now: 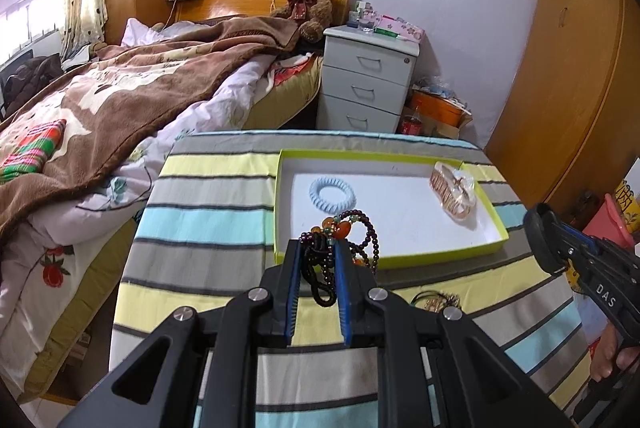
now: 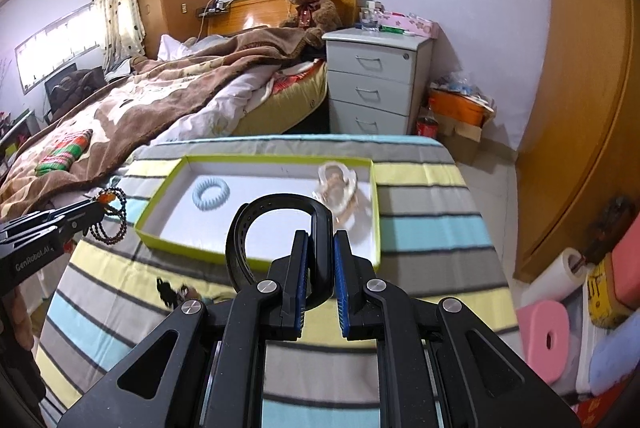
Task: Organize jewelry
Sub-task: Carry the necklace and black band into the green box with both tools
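My left gripper (image 1: 318,244) is shut on a string of dark purple and orange beads (image 1: 360,232), held above the near edge of a white tray with a lime-green rim (image 1: 496,216). A pale blue spiral hair tie (image 1: 332,193) and a rose-gold hair clip (image 1: 454,190) lie in the tray. My right gripper (image 2: 320,240) is shut on a black curved band (image 2: 240,240), raised over the striped cloth (image 2: 432,228) in front of the tray (image 2: 160,228). In the right wrist view the left gripper (image 2: 94,208) and its beads (image 2: 114,224) are at the left.
More small jewelry (image 1: 436,302) lies on the striped cloth near the front. A bed with a brown blanket (image 1: 120,100) is to the left, a grey drawer unit (image 1: 368,84) behind, a wooden wardrobe (image 2: 580,108) and a pink stool (image 2: 548,336) to the right.
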